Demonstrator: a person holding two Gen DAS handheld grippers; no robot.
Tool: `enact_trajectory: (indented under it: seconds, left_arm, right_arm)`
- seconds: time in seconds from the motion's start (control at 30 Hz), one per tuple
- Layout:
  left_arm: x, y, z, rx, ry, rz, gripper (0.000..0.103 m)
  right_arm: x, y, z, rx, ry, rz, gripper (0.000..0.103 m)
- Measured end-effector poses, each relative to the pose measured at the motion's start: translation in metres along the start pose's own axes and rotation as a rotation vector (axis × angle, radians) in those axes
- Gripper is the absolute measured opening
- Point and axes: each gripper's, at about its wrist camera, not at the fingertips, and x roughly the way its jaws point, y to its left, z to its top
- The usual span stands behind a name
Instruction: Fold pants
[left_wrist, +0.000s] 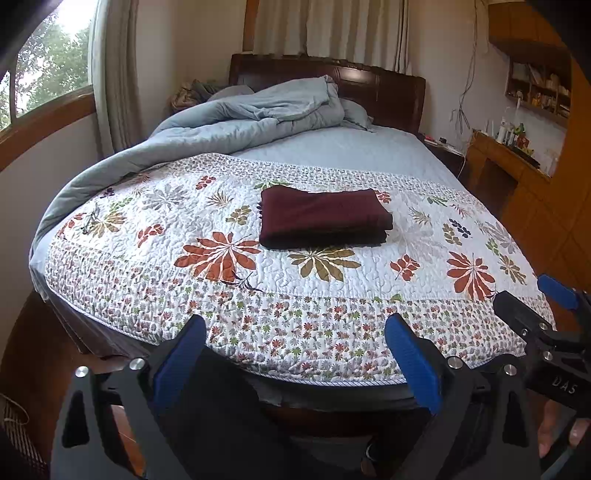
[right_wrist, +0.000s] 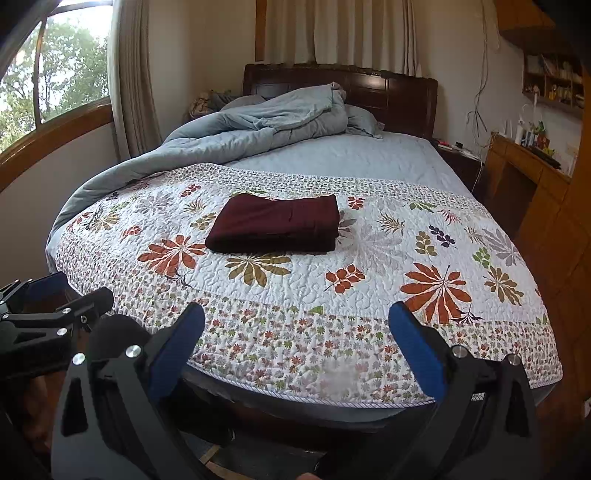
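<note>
Dark maroon pants (left_wrist: 323, 218) lie folded in a neat rectangular stack on the floral quilt (left_wrist: 258, 314), in the middle of the bed; they also show in the right wrist view (right_wrist: 275, 223). My left gripper (left_wrist: 295, 328) is open and empty, held back at the foot edge of the bed, well short of the pants. My right gripper (right_wrist: 297, 319) is open and empty too, at the same foot edge. The right gripper also shows at the right side of the left wrist view (left_wrist: 535, 310), and the left gripper at the left side of the right wrist view (right_wrist: 62, 295).
A rumpled grey-blue duvet (left_wrist: 240, 122) lies across the head and left side of the bed, before a dark wooden headboard (left_wrist: 388, 92). A window (left_wrist: 48, 62) is at the left. A wooden desk (left_wrist: 509, 162) and shelves stand at the right.
</note>
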Motion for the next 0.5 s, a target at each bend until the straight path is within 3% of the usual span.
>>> enact_trajectory:
  seconds: [0.5]
  left_arm:
    - [-0.0005,-0.0009,0.0029,0.01,-0.027,0.036,0.098]
  right_arm:
    - [0.0026,-0.0011,-0.0001,-0.001,0.009,-0.009,0.099]
